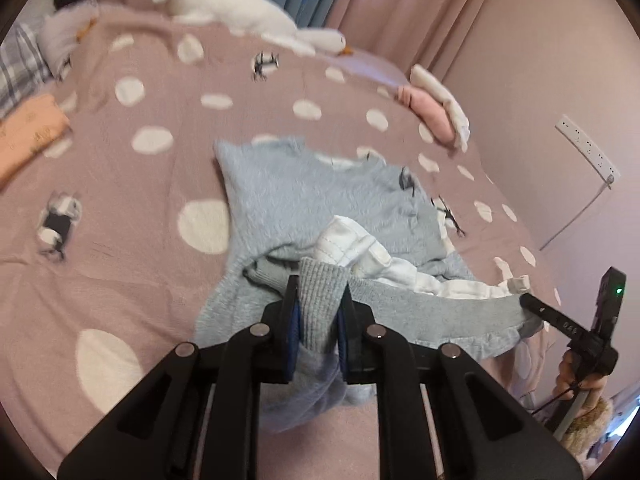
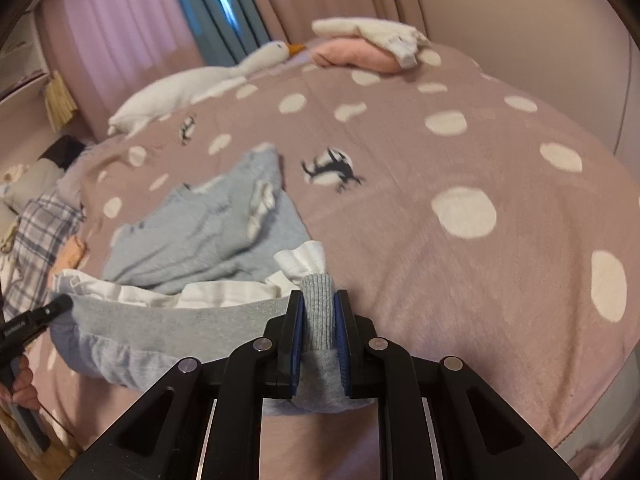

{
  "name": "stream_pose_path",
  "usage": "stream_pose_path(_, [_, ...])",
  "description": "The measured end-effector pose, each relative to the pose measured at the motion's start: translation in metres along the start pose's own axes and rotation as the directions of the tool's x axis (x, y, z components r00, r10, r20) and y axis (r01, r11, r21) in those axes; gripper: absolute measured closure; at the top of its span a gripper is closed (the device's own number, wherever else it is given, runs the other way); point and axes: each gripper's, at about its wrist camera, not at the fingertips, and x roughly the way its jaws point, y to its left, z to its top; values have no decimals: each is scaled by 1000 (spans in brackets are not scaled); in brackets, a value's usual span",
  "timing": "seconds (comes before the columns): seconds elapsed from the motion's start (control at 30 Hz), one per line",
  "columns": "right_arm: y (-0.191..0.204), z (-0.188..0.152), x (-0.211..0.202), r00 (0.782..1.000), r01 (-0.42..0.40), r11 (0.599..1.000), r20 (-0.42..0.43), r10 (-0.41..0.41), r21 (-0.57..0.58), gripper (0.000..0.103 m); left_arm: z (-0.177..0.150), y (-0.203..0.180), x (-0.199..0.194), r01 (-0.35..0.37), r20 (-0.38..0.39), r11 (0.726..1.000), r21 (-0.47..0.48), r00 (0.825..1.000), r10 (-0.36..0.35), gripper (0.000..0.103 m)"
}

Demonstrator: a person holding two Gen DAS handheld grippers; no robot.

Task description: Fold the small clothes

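Note:
A small light grey-blue sweater with a white inner lining lies on the pink dotted bedspread. My left gripper is shut on a ribbed grey cuff of the sweater. My right gripper is shut on the other ribbed cuff. The near edge of the sweater hangs stretched between the two grippers, raised off the bed. The right gripper also shows at the right of the left wrist view, and the left gripper at the left of the right wrist view.
A white goose plush lies at the far edge of the bed. Folded pink and white clothes sit at the far right. A folded peach garment and a plaid cloth lie at the left. A power strip hangs on the wall.

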Motion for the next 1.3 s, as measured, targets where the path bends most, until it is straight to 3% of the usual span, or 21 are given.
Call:
stream_pose_path(0.37, [23, 19, -26, 990, -60, 997, 125, 65, -46, 87, 18, 0, -41, 26, 145, 999, -31, 989, -21, 88])
stream_pose_path(0.7, [51, 77, -19, 973, -90, 989, 202, 112, -117, 87, 68, 10, -41, 28, 213, 997, -73, 977, -12, 88])
stream_pose_path(1.03, [82, 147, 25, 957, -146, 974, 227, 183, -172, 87, 134, 29, -1, -11, 234, 994, -107, 972, 36, 89])
stream_pose_path(1.3, [96, 183, 87, 954, -185, 968, 207, 218, -168, 88, 170, 54, 56, -54, 175, 987, -150, 981, 80, 90])
